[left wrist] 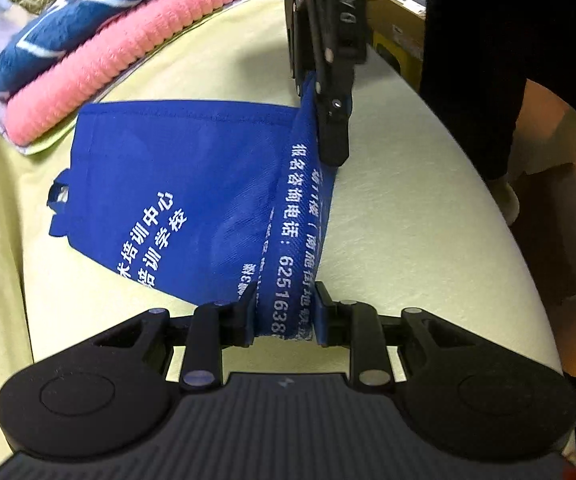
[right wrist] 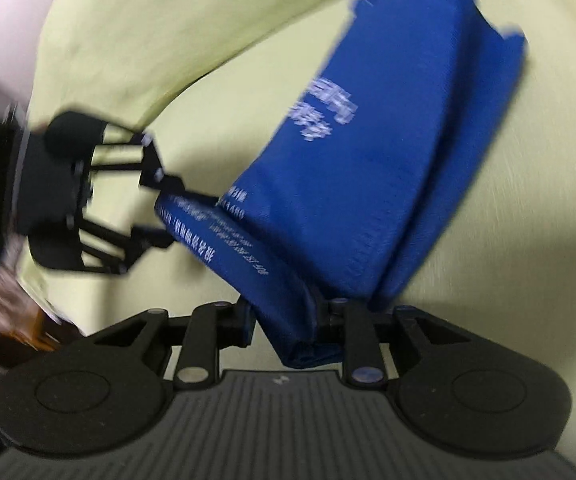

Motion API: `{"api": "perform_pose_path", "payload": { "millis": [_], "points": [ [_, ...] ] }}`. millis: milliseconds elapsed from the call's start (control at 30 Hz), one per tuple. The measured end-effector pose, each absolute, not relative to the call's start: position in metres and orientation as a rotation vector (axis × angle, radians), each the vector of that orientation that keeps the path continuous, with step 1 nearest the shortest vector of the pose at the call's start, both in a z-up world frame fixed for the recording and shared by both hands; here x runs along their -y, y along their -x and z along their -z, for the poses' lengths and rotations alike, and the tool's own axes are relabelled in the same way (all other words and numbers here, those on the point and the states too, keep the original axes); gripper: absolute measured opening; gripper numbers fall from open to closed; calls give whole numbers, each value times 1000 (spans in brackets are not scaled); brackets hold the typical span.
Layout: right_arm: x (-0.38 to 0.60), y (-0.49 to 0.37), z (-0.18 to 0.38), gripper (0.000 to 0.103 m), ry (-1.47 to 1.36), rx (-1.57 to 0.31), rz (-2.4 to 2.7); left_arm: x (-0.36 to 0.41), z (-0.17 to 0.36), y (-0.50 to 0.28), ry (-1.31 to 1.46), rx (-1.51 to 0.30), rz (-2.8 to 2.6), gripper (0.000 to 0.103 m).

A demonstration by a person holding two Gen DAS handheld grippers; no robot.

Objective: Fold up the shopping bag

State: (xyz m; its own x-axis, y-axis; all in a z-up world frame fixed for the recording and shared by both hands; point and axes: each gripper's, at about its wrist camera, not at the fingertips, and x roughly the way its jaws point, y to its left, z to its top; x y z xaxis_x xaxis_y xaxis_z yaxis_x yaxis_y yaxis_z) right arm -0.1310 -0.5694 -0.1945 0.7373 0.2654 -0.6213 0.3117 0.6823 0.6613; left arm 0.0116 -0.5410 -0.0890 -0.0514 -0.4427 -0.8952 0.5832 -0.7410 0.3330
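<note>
A blue shopping bag (left wrist: 168, 184) with white print lies partly on a pale yellow-green padded surface (left wrist: 407, 220). Its printed bottom strip is lifted and stretched between both grippers. My left gripper (left wrist: 286, 316) is shut on the near end of that strip. My right gripper (left wrist: 321, 136) pinches the far end from above. The right wrist view is blurred: the right gripper (right wrist: 289, 320) has bunched blue bag (right wrist: 347, 200) fabric between its fingers, and the left gripper (right wrist: 176, 216) clamps the strip's other end at the left. A handle loop sticks out at the bag's left edge.
Folded towels, pink (left wrist: 128, 48) and dark blue (left wrist: 68, 28), are stacked at the back left on a patterned cloth. A cardboard box (left wrist: 399, 28) and a person's leg (left wrist: 547, 120) stand beyond the surface's right edge, where it drops off.
</note>
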Motion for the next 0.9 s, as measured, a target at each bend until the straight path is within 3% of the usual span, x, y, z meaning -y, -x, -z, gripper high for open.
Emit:
{"api": "perform_pose_path", "payload": {
  "millis": [200,433,500,533,567,800,867,900],
  "points": [
    [584,121,205,19,-1017,-794,41,540,88,-16,-1483,-130,1833,39],
    [585,143,210,16,-1106,-769,79,526,70,-12,-1477,-12,1754,38],
    [586,146,212,15,-1127,-766,86,519,65,-8,-1479,31,1719,30],
    [587,148,213,15,-1138,-765,90,516,62,-7,-1475,49,1697,8],
    [588,149,214,15,-1151,-764,94,513,58,-5,-1468,68,1684,5],
    [594,151,219,14,-1198,-770,100,523,70,12,-1422,87,1715,5],
    [594,152,219,14,-1202,-776,102,535,79,10,-1395,50,1694,18],
    [594,153,219,14,-1205,-779,103,540,83,10,-1389,39,1683,18]
  ]
}}
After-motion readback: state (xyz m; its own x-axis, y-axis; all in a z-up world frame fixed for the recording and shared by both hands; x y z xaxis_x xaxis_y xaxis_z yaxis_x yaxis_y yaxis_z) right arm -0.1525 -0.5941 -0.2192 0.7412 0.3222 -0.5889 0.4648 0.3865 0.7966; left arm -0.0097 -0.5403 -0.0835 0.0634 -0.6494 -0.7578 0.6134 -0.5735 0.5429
